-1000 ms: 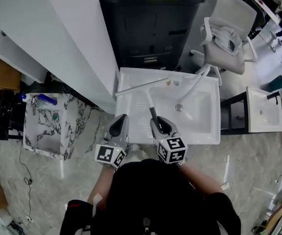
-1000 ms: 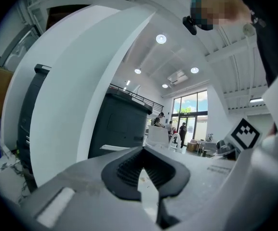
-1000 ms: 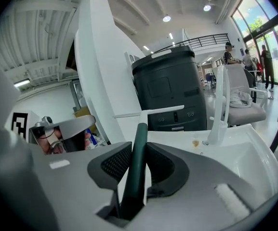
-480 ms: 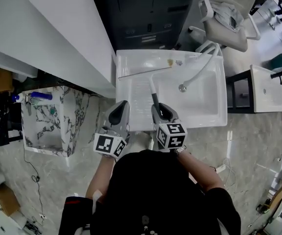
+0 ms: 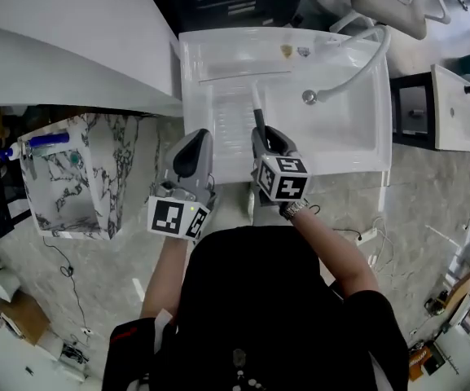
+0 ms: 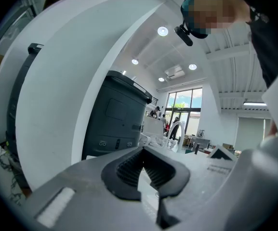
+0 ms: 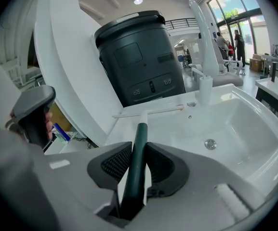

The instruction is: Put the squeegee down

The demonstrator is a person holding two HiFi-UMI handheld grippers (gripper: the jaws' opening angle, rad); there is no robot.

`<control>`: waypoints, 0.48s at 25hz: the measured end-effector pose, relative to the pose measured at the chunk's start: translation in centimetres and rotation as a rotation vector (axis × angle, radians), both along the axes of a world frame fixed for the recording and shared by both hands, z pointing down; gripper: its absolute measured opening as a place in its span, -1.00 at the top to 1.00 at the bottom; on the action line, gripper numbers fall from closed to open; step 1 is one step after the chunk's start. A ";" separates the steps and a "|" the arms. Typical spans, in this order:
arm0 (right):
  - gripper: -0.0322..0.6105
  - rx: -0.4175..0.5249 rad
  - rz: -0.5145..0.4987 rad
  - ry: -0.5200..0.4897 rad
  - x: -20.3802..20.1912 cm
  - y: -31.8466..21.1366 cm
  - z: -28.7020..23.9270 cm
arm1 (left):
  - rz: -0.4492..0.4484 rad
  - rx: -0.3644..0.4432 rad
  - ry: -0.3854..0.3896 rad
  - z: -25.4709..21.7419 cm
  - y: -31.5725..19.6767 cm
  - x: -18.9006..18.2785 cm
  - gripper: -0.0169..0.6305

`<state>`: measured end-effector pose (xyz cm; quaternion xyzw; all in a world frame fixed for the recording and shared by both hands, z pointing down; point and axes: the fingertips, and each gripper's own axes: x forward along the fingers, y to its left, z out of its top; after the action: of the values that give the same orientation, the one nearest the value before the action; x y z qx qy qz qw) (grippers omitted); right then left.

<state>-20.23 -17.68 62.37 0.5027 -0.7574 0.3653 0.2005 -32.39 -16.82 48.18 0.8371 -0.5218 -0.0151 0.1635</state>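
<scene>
The squeegee has a dark green handle (image 5: 256, 119) and a long white blade (image 5: 243, 75). It reaches out over the ribbed left part of the white sink (image 5: 357, 149). My right gripper (image 5: 265, 136) is shut on the handle near the sink's front edge. In the right gripper view the handle (image 7: 138, 153) runs up between the black pads to the blade (image 7: 148, 111). My left gripper (image 5: 194, 137) hovers just left of it by the sink's front left corner. Its jaws stand slightly apart, and only the white sink shows between the pads (image 6: 127, 167).
A curved white faucet hose (image 5: 358, 62) arches over the basin to the drain (image 5: 308, 97). A large white panel (image 5: 72, 39) rises on the left and a dark bin (image 7: 134, 57) stands behind the sink. A marble stand (image 5: 63, 182) is at left and a small washbasin (image 5: 454, 108) at right.
Both grippers have sunk towards the sink, the right one further, and the squeegee has come down with it. The sink has slid up in the head view.
</scene>
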 end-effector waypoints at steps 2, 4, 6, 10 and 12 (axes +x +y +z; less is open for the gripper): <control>0.59 -0.014 0.013 0.008 0.0 -0.5 0.9 | 0.009 -0.007 -0.001 0.5 -0.1 0.0 0.94; 0.59 -0.029 0.031 0.015 0.0 -0.9 1.9 | 0.013 -0.018 0.001 1.2 -0.2 0.0 0.94; 0.59 -0.048 0.047 0.022 0.1 -1.2 2.9 | 0.015 -0.034 0.007 1.9 -0.2 0.0 0.94; 0.59 -0.079 0.078 0.039 0.2 -1.7 4.9 | 0.021 -0.052 0.015 2.8 -0.1 0.3 0.94; 0.59 -0.088 0.087 0.049 0.3 -2.1 5.6 | 0.024 -0.056 0.015 3.1 -0.2 0.3 0.94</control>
<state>-19.95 -19.77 67.97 0.5348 -0.7128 0.3943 0.2247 -32.08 -17.05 51.25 0.8383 -0.5107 -0.0051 0.1909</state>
